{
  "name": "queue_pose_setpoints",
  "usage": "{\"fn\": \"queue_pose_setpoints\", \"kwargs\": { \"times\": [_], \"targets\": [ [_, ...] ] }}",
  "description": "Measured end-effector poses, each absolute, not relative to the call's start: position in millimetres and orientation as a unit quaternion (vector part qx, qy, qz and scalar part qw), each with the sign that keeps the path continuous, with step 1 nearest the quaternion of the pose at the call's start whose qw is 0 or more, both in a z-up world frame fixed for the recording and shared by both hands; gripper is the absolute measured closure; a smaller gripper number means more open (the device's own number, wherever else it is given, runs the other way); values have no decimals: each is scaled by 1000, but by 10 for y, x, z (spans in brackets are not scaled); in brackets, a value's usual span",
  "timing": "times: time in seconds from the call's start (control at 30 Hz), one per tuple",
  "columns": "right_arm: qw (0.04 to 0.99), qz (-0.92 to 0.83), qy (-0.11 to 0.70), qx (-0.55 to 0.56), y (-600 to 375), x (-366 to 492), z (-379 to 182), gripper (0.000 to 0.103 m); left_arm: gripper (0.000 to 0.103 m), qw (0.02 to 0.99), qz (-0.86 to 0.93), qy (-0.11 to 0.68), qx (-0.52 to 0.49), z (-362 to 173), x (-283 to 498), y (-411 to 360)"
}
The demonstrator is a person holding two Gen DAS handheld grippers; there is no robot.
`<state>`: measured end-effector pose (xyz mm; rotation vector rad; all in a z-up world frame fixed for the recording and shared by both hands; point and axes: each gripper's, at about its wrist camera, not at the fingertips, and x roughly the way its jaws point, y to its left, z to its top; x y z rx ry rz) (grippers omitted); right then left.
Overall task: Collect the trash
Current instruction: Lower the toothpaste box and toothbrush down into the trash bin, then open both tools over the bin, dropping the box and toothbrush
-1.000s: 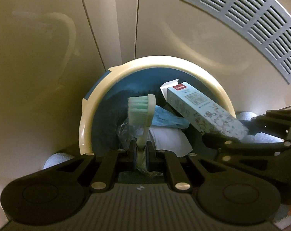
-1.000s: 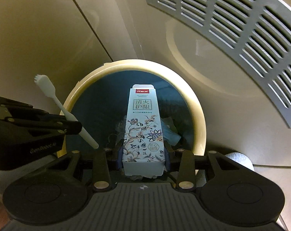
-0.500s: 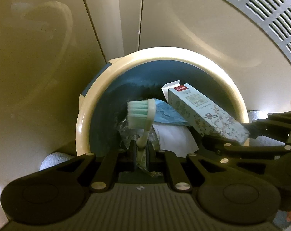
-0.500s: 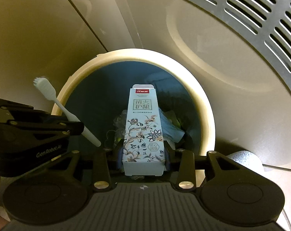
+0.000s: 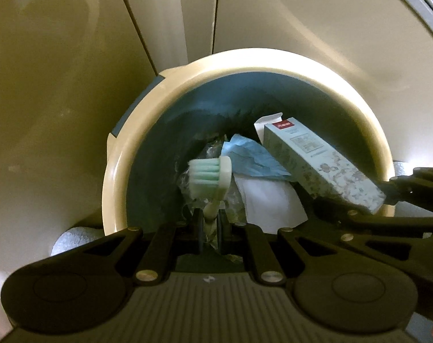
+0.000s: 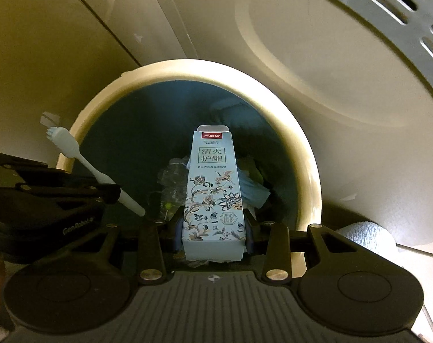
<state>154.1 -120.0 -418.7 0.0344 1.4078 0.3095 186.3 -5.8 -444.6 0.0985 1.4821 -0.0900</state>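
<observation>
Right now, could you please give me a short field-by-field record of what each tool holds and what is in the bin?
left tool: shut on the toothbrush, bristle head pointing away, over the bin
right tool: shut on the toothpaste box, floral print, over the bin
trash bin: round, cream rim, blue inside
bin contents: blue crumpled paper, white paper, clear plastic wrap
both items: not yet released
</observation>
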Motion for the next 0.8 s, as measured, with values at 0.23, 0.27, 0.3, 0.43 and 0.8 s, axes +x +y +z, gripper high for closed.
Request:
{"fn": "queue_pose_setpoints", "kwargs": {
  "times": [0.23,0.27,0.3,0.43,0.8],
  "targets": [
    [746,139,651,-2,-1063,1604,-4300,61,93,722,-31,689,54,-4609,1962,-88],
    [745,138,652,-5,-1042,1615,-4317,61,93,719,-28,692,56,-4649,1980,-93],
    [744,138,653,-9,-1021,1629,-4329,61,93,716,-26,695,58,-4683,1993,-87],
    [743,136,655,-23,-955,1681,-4372,61,93,707,-20,704,70,-4805,2041,-85],
    [747,113,652,-54,-912,1681,-4419,50,39,678,-43,731,63,-4981,2094,-61]
  ]
}}
